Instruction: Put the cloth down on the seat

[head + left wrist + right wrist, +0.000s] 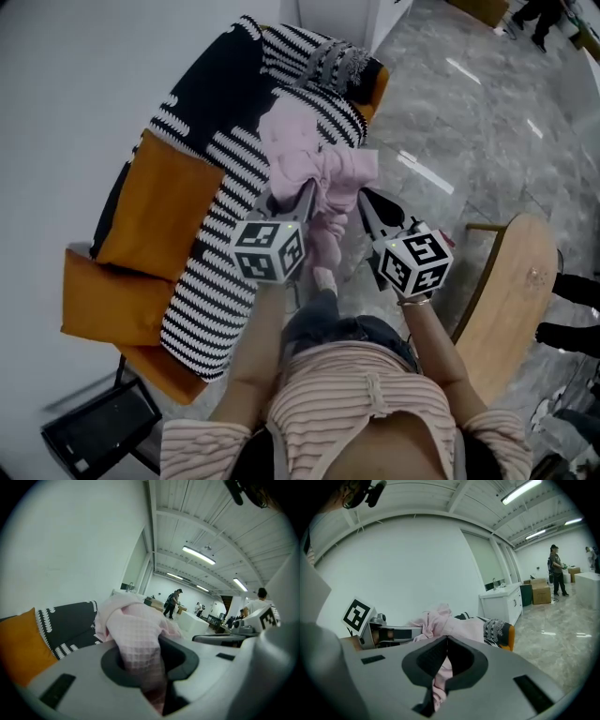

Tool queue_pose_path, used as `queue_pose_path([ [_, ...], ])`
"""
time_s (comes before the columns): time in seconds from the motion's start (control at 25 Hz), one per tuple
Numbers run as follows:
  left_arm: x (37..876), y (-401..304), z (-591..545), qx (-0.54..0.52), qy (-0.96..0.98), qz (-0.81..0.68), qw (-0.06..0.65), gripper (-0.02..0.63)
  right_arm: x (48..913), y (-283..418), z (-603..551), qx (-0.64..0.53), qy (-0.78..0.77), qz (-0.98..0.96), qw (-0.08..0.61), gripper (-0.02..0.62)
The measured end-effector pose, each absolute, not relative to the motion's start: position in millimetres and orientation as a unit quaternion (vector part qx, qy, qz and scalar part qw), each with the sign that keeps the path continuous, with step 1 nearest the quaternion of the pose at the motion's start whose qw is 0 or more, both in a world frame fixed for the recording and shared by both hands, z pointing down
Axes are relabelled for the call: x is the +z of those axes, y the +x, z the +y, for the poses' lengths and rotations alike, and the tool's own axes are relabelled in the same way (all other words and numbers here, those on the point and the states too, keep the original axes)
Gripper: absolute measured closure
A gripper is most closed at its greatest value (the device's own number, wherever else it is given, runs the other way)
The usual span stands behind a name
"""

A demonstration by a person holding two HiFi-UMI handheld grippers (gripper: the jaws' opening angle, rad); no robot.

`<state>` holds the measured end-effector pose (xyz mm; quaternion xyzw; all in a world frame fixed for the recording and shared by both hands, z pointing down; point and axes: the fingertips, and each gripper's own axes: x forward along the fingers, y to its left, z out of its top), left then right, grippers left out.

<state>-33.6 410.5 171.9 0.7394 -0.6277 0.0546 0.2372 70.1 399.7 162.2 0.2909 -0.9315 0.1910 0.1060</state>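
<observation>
Cloth (314, 159) pinched by left hand-held gripper (302, 199) and right hand-held gripper (367, 204), mid-frame near seat (220, 234) edge. If released early, it could be dropped onto floor (450, 103).

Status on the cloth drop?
Both shut on pink cloth: left gripper, right gripper. Cloth bunched, held over seat, not down yet. Striped blanket covers seat.

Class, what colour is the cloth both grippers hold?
Pale pink cloth, waffle-textured; left gripper view shows it best.

Pale pink cloth (314, 159), waffle-checked.
Orange seat (155, 211) on the left, black-and-white striped throw (220, 272) over it, grey marbled floor (469, 112) right.
</observation>
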Motion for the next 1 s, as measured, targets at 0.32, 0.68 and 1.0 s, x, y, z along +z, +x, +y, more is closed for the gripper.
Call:
queue_pose_path([
  [0.32, 179, -75, 380, 0.052, 0.736, -0.628, 0.248, 0.509, 169, 37, 368, 0.201, 0.3, -0.925, 0.12, 0.588],
  [0.68, 195, -114, 352, 0.056, 0.719, -0.642, 0.26, 0.509, 182, 24, 338, 0.211, 0.305, -0.918, 0.139, 0.588],
  [1.0, 216, -143, 312, 0.071, 0.702, -0.653, 0.274, 0.509, 198, 4, 290, 0.224, 0.294, -0.917, 0.149, 0.588],
])
